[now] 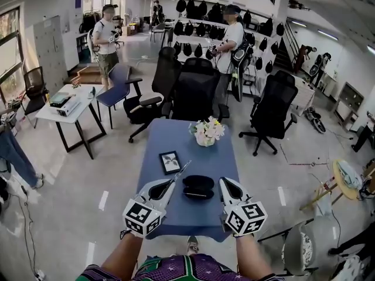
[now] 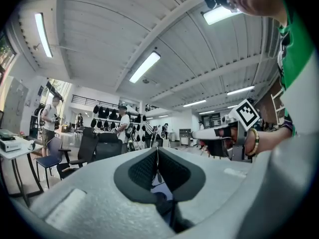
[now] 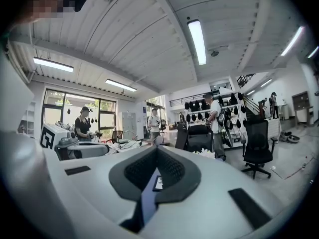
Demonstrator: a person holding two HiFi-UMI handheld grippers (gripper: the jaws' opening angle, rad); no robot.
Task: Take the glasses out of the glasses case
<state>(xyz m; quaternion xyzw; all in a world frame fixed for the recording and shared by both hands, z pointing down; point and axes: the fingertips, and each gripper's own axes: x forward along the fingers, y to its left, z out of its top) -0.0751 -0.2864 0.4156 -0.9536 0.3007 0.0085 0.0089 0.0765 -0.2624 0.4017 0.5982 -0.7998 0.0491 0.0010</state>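
Observation:
A black oval glasses case [image 1: 198,188] lies on the blue table [image 1: 176,215], near its front edge. Its lid looks closed and no glasses show. My left gripper [image 1: 179,174] is just left of the case and my right gripper [image 1: 223,181] just right of it; neither touches it. Both point forward and upward, so their own views show mostly ceiling and room. In the left gripper view the jaws meet at the tip of the left gripper [image 2: 157,152], shut on nothing. The right gripper [image 3: 157,149] is also shut and empty, with a strip of the blue table [image 3: 148,198] showing below the tips.
A small black picture frame [image 1: 170,161] lies left of centre on the table, and a flower pot [image 1: 206,132] stands at the far end. Black office chairs [image 1: 193,92] crowd behind the table. Two people [image 1: 106,37] stand further back. A white side table [image 1: 67,111] is at left.

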